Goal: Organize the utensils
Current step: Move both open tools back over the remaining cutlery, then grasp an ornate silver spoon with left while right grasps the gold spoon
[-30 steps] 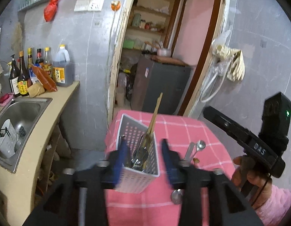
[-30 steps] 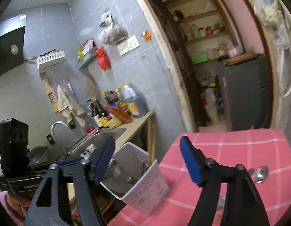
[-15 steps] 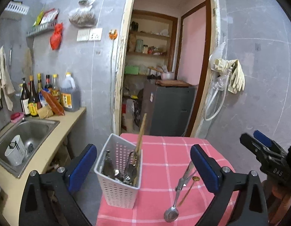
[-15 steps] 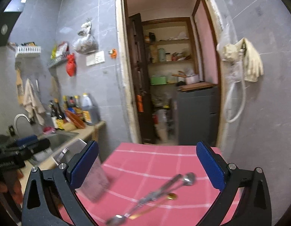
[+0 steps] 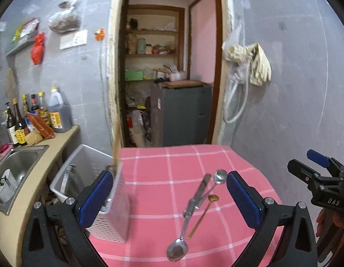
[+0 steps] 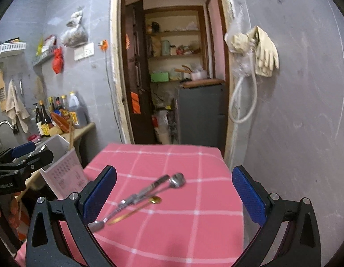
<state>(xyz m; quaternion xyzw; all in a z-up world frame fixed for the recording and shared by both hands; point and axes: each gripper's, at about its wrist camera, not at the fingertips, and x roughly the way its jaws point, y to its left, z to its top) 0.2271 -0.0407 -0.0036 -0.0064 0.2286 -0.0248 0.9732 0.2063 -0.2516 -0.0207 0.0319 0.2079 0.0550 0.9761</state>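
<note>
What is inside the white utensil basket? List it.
The white utensil basket holds a wooden stick standing above its rim and a metal utensil handle. The left gripper's finger and the basket's wall hide whatever lies lower.

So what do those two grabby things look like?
Both are black plastic. The left gripper and the right gripper each have two fingers with bumpy blue pads and little silver screws. One body has white letters, DAS. A bare hand holds it.
</note>
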